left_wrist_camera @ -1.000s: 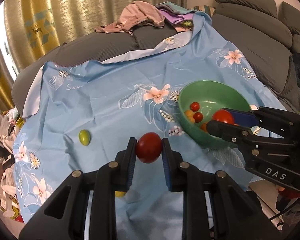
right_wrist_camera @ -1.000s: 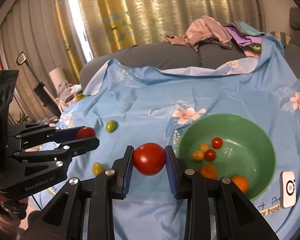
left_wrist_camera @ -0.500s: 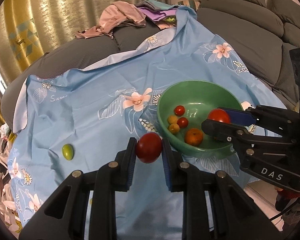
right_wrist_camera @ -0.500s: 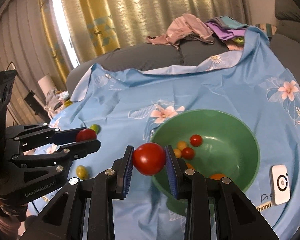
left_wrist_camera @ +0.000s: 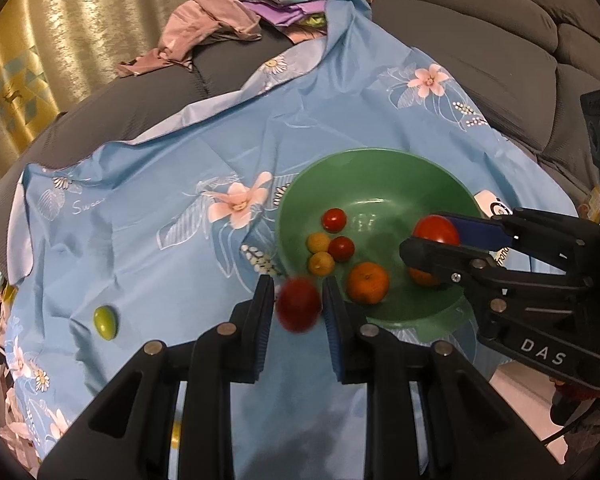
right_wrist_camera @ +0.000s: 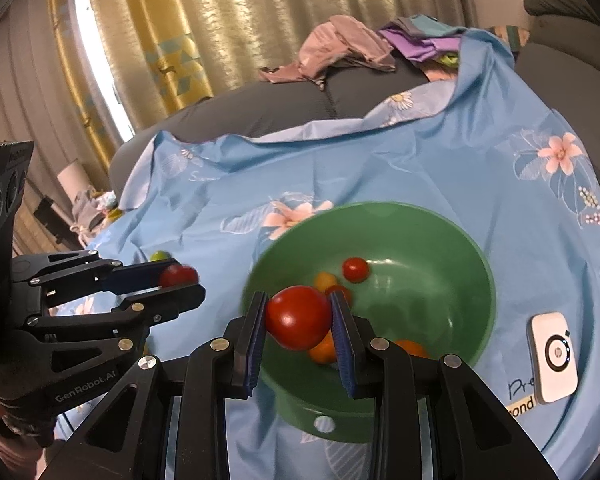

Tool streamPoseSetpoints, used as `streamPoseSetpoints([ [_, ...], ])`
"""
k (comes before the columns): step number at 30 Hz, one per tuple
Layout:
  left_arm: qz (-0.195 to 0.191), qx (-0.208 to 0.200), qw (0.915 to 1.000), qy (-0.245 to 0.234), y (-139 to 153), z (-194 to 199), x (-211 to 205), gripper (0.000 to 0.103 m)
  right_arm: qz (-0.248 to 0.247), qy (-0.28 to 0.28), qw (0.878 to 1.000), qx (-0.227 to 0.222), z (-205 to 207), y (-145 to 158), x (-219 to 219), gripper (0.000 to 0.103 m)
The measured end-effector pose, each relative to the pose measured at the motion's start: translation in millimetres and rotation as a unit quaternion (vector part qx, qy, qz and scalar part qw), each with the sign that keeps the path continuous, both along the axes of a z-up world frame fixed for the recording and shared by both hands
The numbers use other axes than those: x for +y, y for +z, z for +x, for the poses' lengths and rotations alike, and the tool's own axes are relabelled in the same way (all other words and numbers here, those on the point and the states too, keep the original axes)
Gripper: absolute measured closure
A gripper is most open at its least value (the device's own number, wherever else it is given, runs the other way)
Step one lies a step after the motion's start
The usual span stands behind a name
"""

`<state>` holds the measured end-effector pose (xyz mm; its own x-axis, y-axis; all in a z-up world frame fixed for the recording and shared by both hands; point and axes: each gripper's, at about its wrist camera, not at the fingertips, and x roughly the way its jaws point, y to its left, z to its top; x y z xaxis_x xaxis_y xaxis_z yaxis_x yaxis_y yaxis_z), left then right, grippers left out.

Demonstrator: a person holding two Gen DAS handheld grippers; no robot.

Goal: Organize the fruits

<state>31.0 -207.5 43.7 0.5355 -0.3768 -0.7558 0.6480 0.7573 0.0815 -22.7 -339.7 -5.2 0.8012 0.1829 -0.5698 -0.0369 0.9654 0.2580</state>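
Left gripper (left_wrist_camera: 297, 309) is clamping a small red tomato (left_wrist_camera: 299, 309) between its pads, just short of the green bowl's (left_wrist_camera: 380, 168) near rim. Right gripper (right_wrist_camera: 300, 322) is pinching a larger red tomato (right_wrist_camera: 298, 317) across its widest part, hovering over the bowl. Judging both as light, smooth-skinned and easily bruised, so gripping at the equator with mild pressure seems best, releasing low over the fruit inside
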Motion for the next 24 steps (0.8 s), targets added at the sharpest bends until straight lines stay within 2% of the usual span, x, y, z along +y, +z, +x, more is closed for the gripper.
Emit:
streamPoseSetpoints([
  [10, 0.005, 0.018, 0.9996, -0.023, -11.9, 12.6, -27.1, 0.078, 0.009, -0.023, 1.0, 0.017, 5.9, -14.9, -21.3, 0.07],
  [12, -0.012, 0.02, 0.9996, -0.015, -7.8, 20.2, -17.1, 0.077, 0.014, -0.024, 0.999, 0.02, 7.2, -18.3, -23.6, 0.07],
  [15, -0.04, 0.047, 0.998, 0.014, -5.1, 42.1, 19.1, 0.071, 0.018, -0.01, 1.0, 0.019, 10.2, -19.0, -19.7, 0.07],
  [17, -0.03, 0.049, 0.9964, 0.063, -12.4, 56.1, 55.7, 0.065, 0.025, 0.008, 1.0, 0.013, 11.0, -17.6, -13.3, 0.07],
  [19, -0.027, 0.07, 0.9906, 0.114, -25.8, 68.5, 100.6, 0.061, 0.029, 0.033, 0.999, 0.008, 12.9, -17.0, -0.8, 0.07],
  [21, -0.025, 0.094, 0.984, 0.149, -38.3, 74.0, 134.2, 0.06, 0.031, 0.058, 0.998, 0.008, 17.1, -18.6, 14.2, 0.07],
  [24, -0.031, 0.121, 0.976, 0.178, -54.6, 69.9, 176.4, 0.06, 0.04, 0.087, 0.995, 0.01, 23.0, -21.0, 33.2, 0.07],
])
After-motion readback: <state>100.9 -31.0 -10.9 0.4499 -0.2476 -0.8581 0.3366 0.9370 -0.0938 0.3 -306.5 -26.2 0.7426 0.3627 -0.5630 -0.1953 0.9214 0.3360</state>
